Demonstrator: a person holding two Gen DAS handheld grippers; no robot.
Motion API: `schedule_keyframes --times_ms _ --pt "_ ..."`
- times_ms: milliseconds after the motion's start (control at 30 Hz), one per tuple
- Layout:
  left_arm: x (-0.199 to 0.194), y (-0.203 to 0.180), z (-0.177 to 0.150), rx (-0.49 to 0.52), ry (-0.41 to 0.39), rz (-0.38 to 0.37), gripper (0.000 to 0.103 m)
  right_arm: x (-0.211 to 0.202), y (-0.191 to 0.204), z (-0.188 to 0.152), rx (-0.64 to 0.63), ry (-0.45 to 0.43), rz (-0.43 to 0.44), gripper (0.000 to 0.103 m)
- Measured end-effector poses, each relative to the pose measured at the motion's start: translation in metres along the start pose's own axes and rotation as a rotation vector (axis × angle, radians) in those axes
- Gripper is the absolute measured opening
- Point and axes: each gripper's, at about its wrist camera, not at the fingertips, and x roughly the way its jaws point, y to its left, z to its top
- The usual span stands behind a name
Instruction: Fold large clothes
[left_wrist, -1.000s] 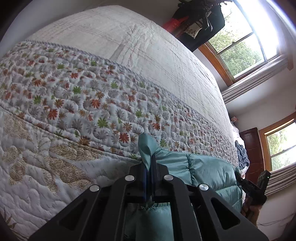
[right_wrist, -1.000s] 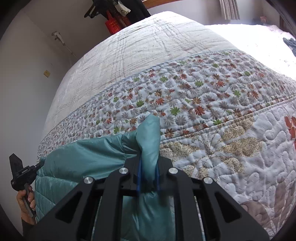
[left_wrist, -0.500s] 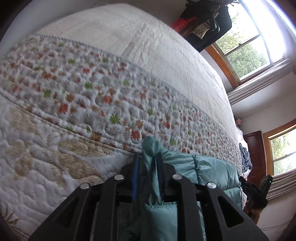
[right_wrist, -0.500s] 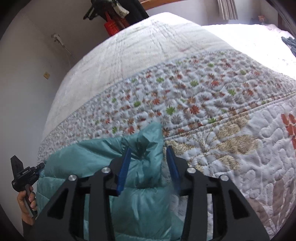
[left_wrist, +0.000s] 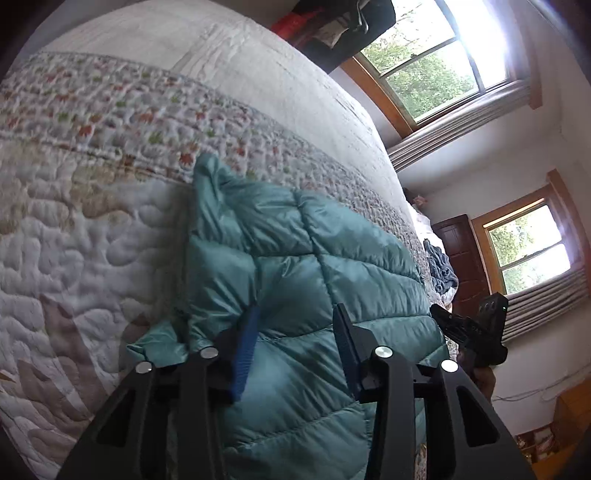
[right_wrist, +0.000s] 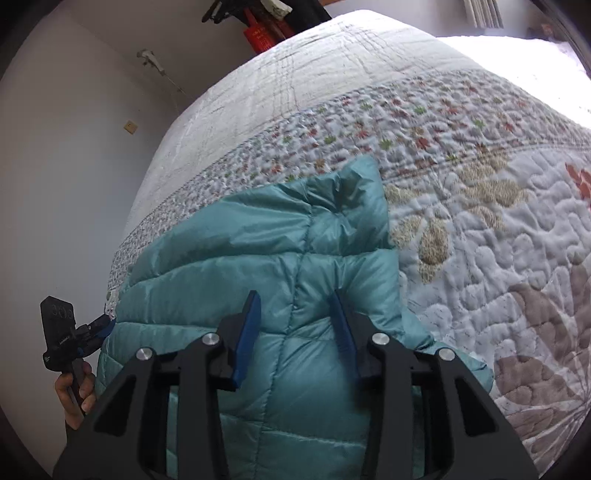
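A teal quilted puffer jacket (left_wrist: 295, 266) lies flat on the quilted bedspread (left_wrist: 74, 240), its two far corners released and slightly peaked. My left gripper (left_wrist: 295, 325) hovers open just above the jacket's left part, nothing between its blue pads. Seen from the right wrist, the same jacket (right_wrist: 266, 251) spreads under my right gripper (right_wrist: 295, 312), which is also open and holds nothing. Each view shows the other gripper held by a hand at the jacket's far side: the right gripper (left_wrist: 476, 332) and the left gripper (right_wrist: 74, 332).
The bedspread (right_wrist: 480, 229) has a leaf-print band and a plain white stretch beyond. Dark clothes and a red bag (right_wrist: 262, 33) hang on the wall at the head. Two windows (left_wrist: 436, 62) and a dark wooden cabinet (left_wrist: 461, 251) stand past the bed; a blue garment (left_wrist: 439, 269) lies there.
Both grippers were shut on the jacket's corners; they opened, let the corners drop onto the bed, and drew back toward me.
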Motion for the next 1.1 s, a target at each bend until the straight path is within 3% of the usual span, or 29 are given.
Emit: schedule_keyframes --times_ms 200,267,300,367,467,533,600,700,733,833,867,900,933,967,1100 --pt "-0.003 0.023 -0.003 -0.038 -0.016 0.01 0.037 0.016 -0.017 -0.003 0.029 0.01 -0.015 0.032" --pt "-0.017 0.015 -0.005 -0.014 -0.042 0.047 0.04 0.002 -0.011 -0.003 0.021 -0.001 -0.021 0.033" --pt "-0.031 0.006 -0.009 0.014 -0.073 0.041 0.04 -0.012 -0.005 -0.005 0.021 -0.025 0.026 0.034" --pt "-0.063 -0.014 -0.026 0.081 -0.112 -0.01 0.043 -0.036 0.009 -0.012 -0.014 -0.054 0.096 0.034" --pt "-0.09 -0.04 -0.063 0.193 -0.109 -0.083 0.045 -0.061 0.03 -0.044 -0.092 -0.047 0.191 0.036" --pt "-0.088 -0.044 -0.091 0.223 -0.056 -0.138 0.045 -0.062 0.035 -0.069 -0.128 -0.028 0.215 0.036" --pt "-0.08 -0.04 -0.112 0.247 -0.018 -0.14 0.045 -0.053 0.031 -0.09 -0.138 0.002 0.234 0.037" --pt "-0.065 -0.021 -0.129 0.219 0.009 -0.107 0.038 -0.038 0.023 -0.102 -0.134 0.014 0.211 0.025" --pt "-0.061 -0.012 -0.128 0.2 0.015 -0.095 0.029 -0.033 0.022 -0.1 -0.129 0.015 0.198 0.017" --pt "-0.057 0.001 -0.125 0.153 0.022 -0.108 0.022 -0.025 0.019 -0.094 -0.112 0.022 0.178 0.012" --pt "-0.062 0.002 -0.126 0.144 0.018 -0.109 0.025 -0.028 0.021 -0.093 -0.109 0.022 0.178 0.015" --pt "-0.07 0.0 -0.128 0.144 0.005 -0.111 0.028 -0.036 0.023 -0.094 -0.108 0.012 0.18 0.025" --pt "-0.08 -0.004 -0.132 0.155 -0.018 -0.123 0.038 -0.051 0.024 -0.1 -0.109 -0.008 0.205 0.034" --pt "-0.091 -0.009 -0.138 0.173 -0.035 -0.144 0.046 -0.061 0.026 -0.104 -0.114 -0.02 0.224 0.035" --pt "-0.105 -0.019 -0.156 0.229 -0.013 -0.213 0.05 -0.093 0.012 -0.133 -0.13 -0.027 0.235 0.036"
